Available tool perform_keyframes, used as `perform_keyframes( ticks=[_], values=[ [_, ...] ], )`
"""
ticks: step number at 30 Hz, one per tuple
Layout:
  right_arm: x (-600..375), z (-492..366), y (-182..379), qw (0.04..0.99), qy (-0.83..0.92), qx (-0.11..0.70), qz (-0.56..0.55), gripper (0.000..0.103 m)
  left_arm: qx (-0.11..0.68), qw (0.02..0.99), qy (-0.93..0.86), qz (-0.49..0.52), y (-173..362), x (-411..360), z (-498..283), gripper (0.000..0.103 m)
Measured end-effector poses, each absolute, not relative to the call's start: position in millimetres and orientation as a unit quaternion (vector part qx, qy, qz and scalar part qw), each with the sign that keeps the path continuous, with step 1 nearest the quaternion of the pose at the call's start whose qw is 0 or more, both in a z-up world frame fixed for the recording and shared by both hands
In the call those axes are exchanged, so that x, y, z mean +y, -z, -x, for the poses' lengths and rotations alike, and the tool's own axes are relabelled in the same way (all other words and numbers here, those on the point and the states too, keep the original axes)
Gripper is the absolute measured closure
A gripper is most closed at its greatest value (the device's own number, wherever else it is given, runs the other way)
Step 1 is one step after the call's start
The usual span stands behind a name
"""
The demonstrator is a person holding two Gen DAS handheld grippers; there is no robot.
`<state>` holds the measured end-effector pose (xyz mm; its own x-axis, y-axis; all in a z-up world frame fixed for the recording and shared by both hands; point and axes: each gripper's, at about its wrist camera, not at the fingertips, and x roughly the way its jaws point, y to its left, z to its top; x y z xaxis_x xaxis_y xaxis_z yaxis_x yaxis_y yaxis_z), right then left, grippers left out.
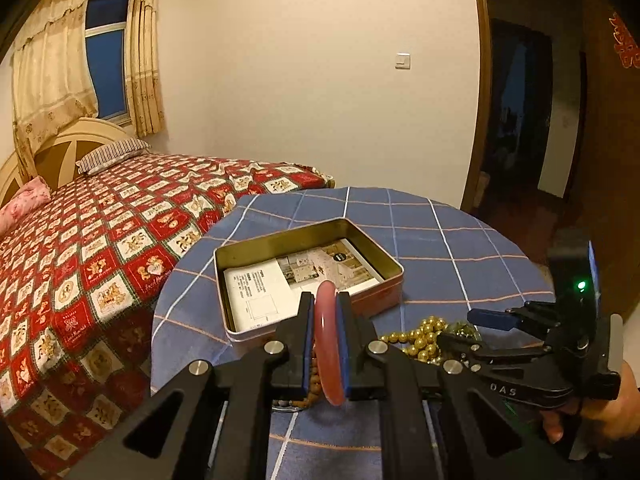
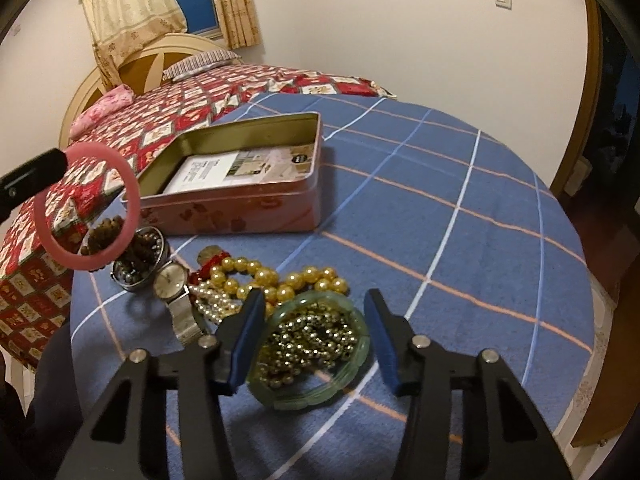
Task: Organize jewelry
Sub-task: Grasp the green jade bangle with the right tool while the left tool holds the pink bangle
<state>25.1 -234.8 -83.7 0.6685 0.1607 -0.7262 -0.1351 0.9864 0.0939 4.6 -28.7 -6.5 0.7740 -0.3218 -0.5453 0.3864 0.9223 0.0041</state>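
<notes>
My left gripper (image 1: 325,300) is shut on a pink bangle (image 1: 329,344) and holds it above the table, just short of the open pink tin (image 1: 394,266) lined with a printed leaflet. The bangle also shows in the right wrist view (image 2: 130,188), with the tin (image 2: 240,212) behind it. My right gripper (image 2: 316,300) is open and straddles a green bangle (image 2: 362,354) that lies on a heap of small gold beads. Big gold beads (image 2: 260,276), a pearl string (image 2: 212,302) and a silver watch (image 2: 170,278) lie beside it.
A round table with a blue checked cloth (image 2: 460,240) holds everything. A small metal bowl (image 2: 138,268) of dark beads stands left of the watch. A bed with a red quilt (image 1: 80,260) is close on the left. A dark doorway (image 1: 520,112) is at right.
</notes>
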Motion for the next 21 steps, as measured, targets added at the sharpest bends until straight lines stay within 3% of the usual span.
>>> perform_keyframes(
  ticks=[3,13,21],
  values=[
    [-235,-23,81,0.916,-0.081,0.392,-0.015,0.059,0.285,0.938,0.188,-0.057,11,-28,-6,0.093],
    [-262,-23,67,0.923,-0.067,0.375,-0.053,0.059,0.304,0.932,0.191,-0.055,26,-26,-13,0.093],
    [-268,-22,79,0.911,-0.076,0.405,-0.028,0.075,0.317,0.926,0.194,-0.062,34,-31,-17,0.093]
  ],
)
